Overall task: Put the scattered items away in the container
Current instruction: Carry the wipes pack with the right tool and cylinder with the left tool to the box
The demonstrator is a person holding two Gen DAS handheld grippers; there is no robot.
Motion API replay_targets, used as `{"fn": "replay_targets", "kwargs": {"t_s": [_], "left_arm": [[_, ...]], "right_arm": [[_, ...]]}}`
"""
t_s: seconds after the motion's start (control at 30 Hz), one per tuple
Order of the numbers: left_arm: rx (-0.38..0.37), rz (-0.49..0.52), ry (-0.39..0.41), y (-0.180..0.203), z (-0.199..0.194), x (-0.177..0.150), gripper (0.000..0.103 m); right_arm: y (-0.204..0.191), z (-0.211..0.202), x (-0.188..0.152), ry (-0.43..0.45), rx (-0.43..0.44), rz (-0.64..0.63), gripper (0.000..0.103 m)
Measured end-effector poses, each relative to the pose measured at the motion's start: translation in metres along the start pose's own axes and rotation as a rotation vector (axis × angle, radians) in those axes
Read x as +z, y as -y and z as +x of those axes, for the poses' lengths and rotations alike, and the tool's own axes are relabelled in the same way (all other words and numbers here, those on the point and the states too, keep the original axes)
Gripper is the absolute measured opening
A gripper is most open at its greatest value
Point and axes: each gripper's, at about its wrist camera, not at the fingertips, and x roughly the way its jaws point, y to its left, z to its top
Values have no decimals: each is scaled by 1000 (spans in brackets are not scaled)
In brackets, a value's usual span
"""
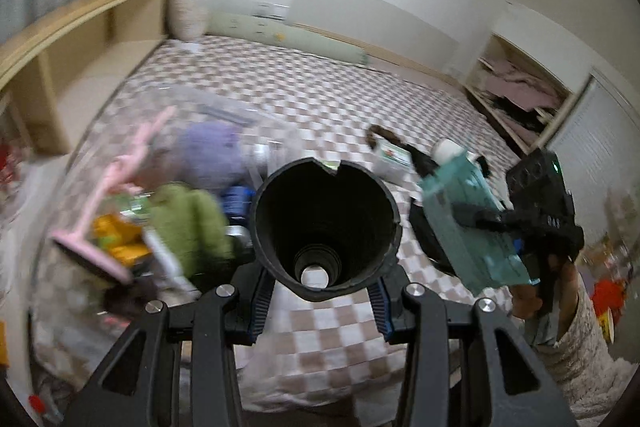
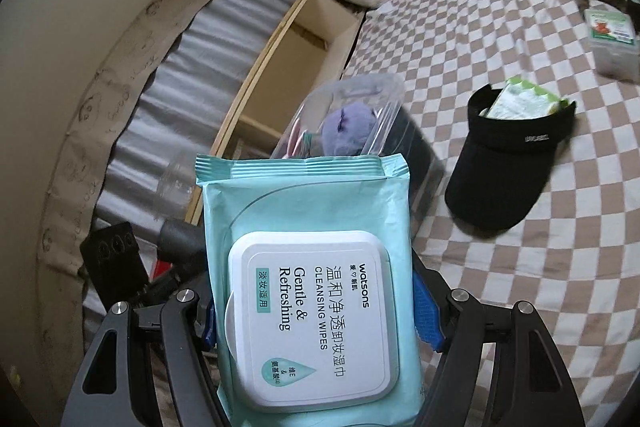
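checkered beige-and-white bedspread (image 2: 500,39) stretching soft and flat under everything. gripping one black ribbed tube (image 1: 326,223), hollow and round, between the left gripper (image 1: 322,291) pads. clamping one teal wipes pack (image 2: 312,291), crinkly film with a hard white lid, in the right gripper (image 2: 320,307). sitting ahead on the bed, one clear plastic container (image 2: 352,115) holding a fuzzy purple thing, pink and green pieces. lying nearby, one black visor (image 2: 508,171) cradling one green-edged packet (image 2: 520,101).
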Motion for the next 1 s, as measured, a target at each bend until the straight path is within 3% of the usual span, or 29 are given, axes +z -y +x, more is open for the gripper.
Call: {"fn": "replay_targets", "kwargs": {"t_s": [0.27, 0.63, 0.73, 0.77, 0.87, 0.9, 1.0], "left_arm": [[140, -47, -85, -39, 3, -21, 42], [222, -117, -239, -77, 27, -47, 42], [277, -140, -260, -85, 31, -47, 43], [301, -141, -250, -87, 31, -46, 49], [363, -143, -182, -89, 18, -41, 85], [404, -137, -158, -89, 14, -39, 90], [475, -114, -134, -96, 9, -37, 91]], "right_arm": [[-4, 18, -8, -48, 3, 5, 74], [-4, 31, -10, -81, -26, 24, 74], [-3, 34, -10, -88, -28, 29, 74], [-2, 35, -10, -89, -28, 32, 74], [-3, 37, -9, -95, -31, 34, 74], [-3, 38, -9, -99, -31, 33, 74], [-4, 41, -10, -108, -34, 25, 74]]}}
